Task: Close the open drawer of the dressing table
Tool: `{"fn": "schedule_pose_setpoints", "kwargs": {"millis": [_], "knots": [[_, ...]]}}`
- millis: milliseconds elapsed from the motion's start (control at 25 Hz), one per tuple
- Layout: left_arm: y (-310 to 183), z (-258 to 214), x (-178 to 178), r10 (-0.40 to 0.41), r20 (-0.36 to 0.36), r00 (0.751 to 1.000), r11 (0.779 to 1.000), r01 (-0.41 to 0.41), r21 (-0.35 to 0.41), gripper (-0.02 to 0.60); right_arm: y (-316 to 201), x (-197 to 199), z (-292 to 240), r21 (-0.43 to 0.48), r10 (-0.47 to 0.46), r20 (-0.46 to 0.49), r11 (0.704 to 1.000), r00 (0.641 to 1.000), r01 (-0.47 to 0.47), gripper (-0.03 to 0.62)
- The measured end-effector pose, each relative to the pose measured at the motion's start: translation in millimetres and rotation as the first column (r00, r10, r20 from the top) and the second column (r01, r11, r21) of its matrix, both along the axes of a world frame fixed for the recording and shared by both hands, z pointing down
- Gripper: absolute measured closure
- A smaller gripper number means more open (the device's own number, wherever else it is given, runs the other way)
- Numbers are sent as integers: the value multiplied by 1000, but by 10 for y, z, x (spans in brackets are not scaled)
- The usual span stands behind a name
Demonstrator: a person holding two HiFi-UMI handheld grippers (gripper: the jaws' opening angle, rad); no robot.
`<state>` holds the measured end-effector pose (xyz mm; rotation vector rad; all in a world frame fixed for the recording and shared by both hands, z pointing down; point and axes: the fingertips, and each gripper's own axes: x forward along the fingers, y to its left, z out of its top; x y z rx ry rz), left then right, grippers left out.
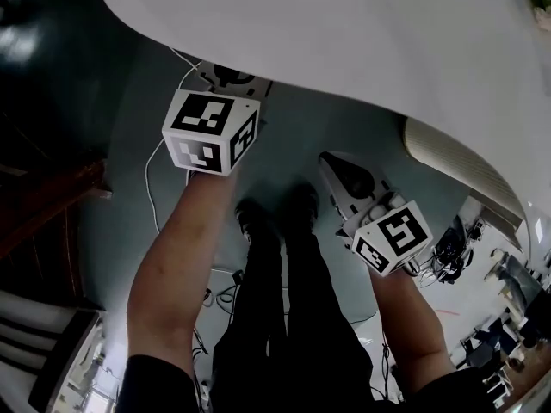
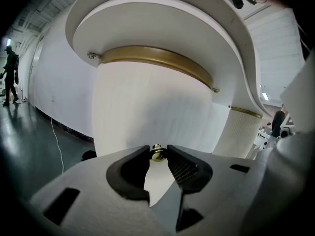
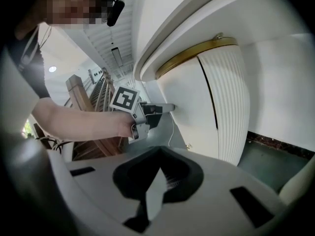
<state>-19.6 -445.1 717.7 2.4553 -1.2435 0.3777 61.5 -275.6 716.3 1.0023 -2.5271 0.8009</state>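
Observation:
The dressing table has a white top (image 1: 362,33) and a curved white drawer front (image 2: 147,102) under a gold band (image 2: 157,58). A small brass knob (image 2: 157,154) sticks out of that front, and my left gripper (image 2: 157,150) is shut on it. In the head view the left gripper (image 1: 225,77) reaches under the table top, which hides its tips. The right gripper view shows the left gripper (image 3: 170,107) touching the white front (image 3: 189,97). My right gripper (image 3: 158,166) is shut and empty, held back from the table at lower right (image 1: 331,162). I cannot tell how far the drawer stands out.
A ribbed white column (image 3: 229,102) flanks the drawer on the right (image 2: 241,132). A white cable (image 1: 151,188) runs over the dark floor. Dark wooden furniture (image 1: 43,196) stands at the left. The person's shoes (image 1: 275,213) are just below the table edge. A distant person (image 2: 10,73) stands far left.

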Motion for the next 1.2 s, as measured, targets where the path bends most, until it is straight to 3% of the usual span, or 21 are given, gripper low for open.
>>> {"fn": "schedule_pose_setpoints", "kwargs": {"millis": [200,440,560,880,960,1080,1200], "knots": [[55,-12,11,6,-31,1000,999,-7,-41,466,91,-30,-66,-2,15,-11,1000,1000,-15,588],[402,-319,-183,63,71,995,998,-64,3,468,216,-190,-393,-20,18,-18,1000,1000,-18,588],[676,-583,-284,70,64,996,998,-70,7,485,305,-299,-659,-45,23,-20,999,1000,-24,588],[1394,-1446,-751,47,41,998,999,-48,15,581,639,-823,-1491,-30,-109,-70,994,992,107,588],[1570,-1635,-929,26,2,1000,999,-26,-26,581,739,-968,-1754,-22,-133,-77,991,988,132,588],[1815,-2045,-1102,4,-126,992,995,-16,-96,581,830,-1164,-2204,5,-156,-77,988,985,157,588],[2070,-2495,-1188,39,-131,991,995,-51,-89,581,909,-1287,-2689,54,-175,-82,982,981,180,588]]}}
